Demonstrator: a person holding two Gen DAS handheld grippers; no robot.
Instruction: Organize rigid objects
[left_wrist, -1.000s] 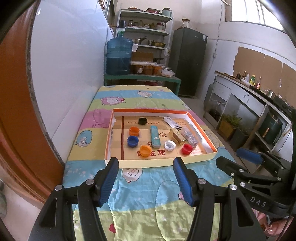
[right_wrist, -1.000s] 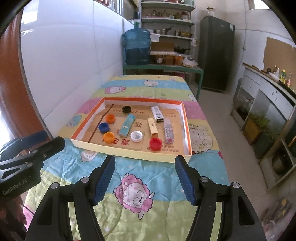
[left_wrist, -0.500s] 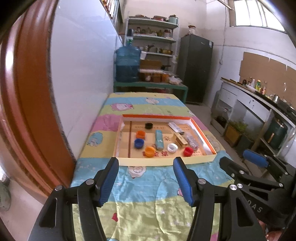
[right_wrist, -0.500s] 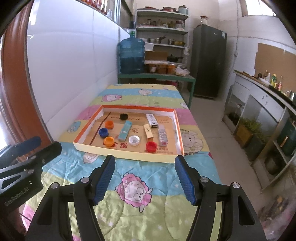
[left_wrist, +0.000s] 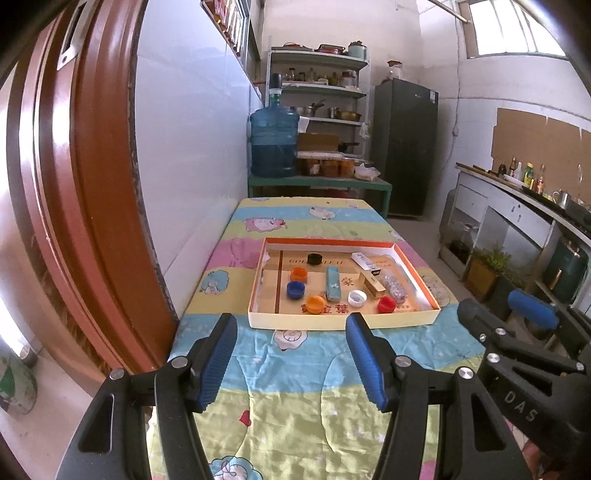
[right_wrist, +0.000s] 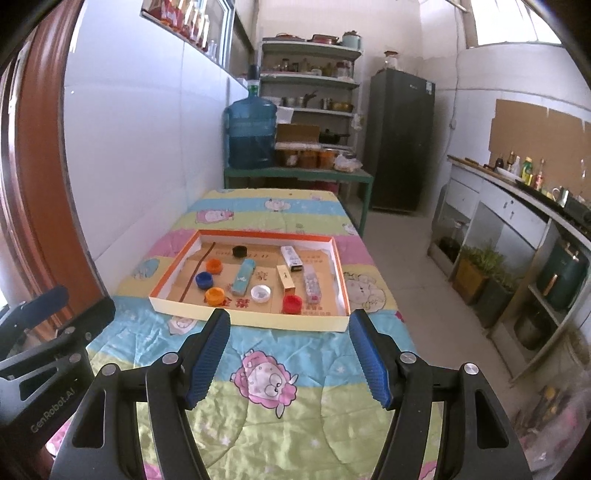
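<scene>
The print on the floor of the shallow box (left_wrist: 424, 291) is partly covered by the caps and small cartons lying on it, and the rest is too small to read. The clear blister pack (right_wrist: 312, 286) shows no detail of its contents. The right hand-held gripper (left_wrist: 517, 325) is cut off by the left wrist view's right edge. The near end of the surface (right_wrist: 295, 435) is hidden behind the gripper bodies. Jars on the far shelves (left_wrist: 317, 79) are too small to identify.
</scene>
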